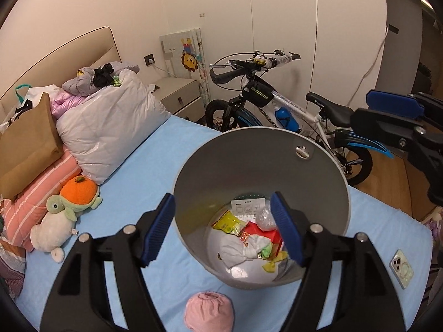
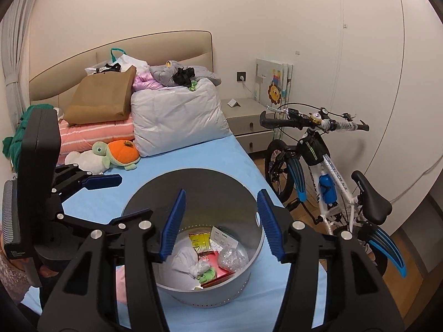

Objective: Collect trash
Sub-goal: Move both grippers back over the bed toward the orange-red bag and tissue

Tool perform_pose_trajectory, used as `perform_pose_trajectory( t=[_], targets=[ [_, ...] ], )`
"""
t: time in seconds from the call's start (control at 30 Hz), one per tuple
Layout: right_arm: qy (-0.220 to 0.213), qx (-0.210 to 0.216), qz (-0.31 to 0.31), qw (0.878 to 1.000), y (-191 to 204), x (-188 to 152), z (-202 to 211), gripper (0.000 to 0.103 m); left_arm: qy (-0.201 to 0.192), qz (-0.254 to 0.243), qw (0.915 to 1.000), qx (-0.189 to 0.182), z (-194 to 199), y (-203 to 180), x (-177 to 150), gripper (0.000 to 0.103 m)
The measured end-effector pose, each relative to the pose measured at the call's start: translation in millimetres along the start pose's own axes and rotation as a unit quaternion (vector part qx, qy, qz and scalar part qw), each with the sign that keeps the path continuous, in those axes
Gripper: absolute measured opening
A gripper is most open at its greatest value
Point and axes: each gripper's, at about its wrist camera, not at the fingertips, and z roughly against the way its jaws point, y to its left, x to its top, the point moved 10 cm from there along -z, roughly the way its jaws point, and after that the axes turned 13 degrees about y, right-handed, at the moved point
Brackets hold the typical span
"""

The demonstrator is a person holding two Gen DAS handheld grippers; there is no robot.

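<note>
A grey round bin [image 1: 249, 160] stands upright on the blue bed sheet [image 1: 155, 166]. In it lie a crumpled white tissue [image 1: 243, 249], a yellow wrapper [image 1: 228, 221], a red packet [image 1: 263, 231], clear plastic [image 1: 265, 217] and a white leaflet. My left gripper [image 1: 222, 196] hangs open over the bin's near left rim, with nothing between its blue pads. My right gripper [image 2: 221, 192] is open too, above the bin [image 2: 210, 296] from its other side, and empty. The same tissue [image 2: 185, 262] and clear plastic [image 2: 231, 258] show below it.
A pink rounded bundle [image 1: 209, 311] lies on the sheet just in front of the bin. A phone [image 1: 401, 268] rests near the bed's right edge. A plush turtle [image 1: 72, 202], pillows and bags crowd the headboard end. A bicycle [image 1: 277, 105] stands beside the bed, near a nightstand [image 2: 249, 121].
</note>
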Motion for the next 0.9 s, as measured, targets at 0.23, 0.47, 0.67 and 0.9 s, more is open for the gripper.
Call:
perform_pose_trajectory(
  t=[0.23, 0.47, 0.67, 0.9],
  targets=[
    [0.017, 0.017, 0.024, 0.999, 33, -3, -11, 0.052, 0.001, 0.037, 0.9993, 0.011, 6, 31, -19, 0.075],
    [0.031, 0.052, 0.066, 0.996, 101, -7, -26, 0.052, 0.008, 0.109, 0.9933, 0.039, 19, 95, -61, 0.075],
    [0.038, 0.101, 0.122, 0.987, 188, -9, -35, 0.052, 0.011, 0.179, 0.9811, 0.072, 38, 159, -113, 0.075],
    [0.048, 0.177, 0.193, 0.964, 317, -18, -42, 0.056, 0.019, 0.27, 0.9531, 0.135, 73, 240, -200, 0.075]
  ],
)
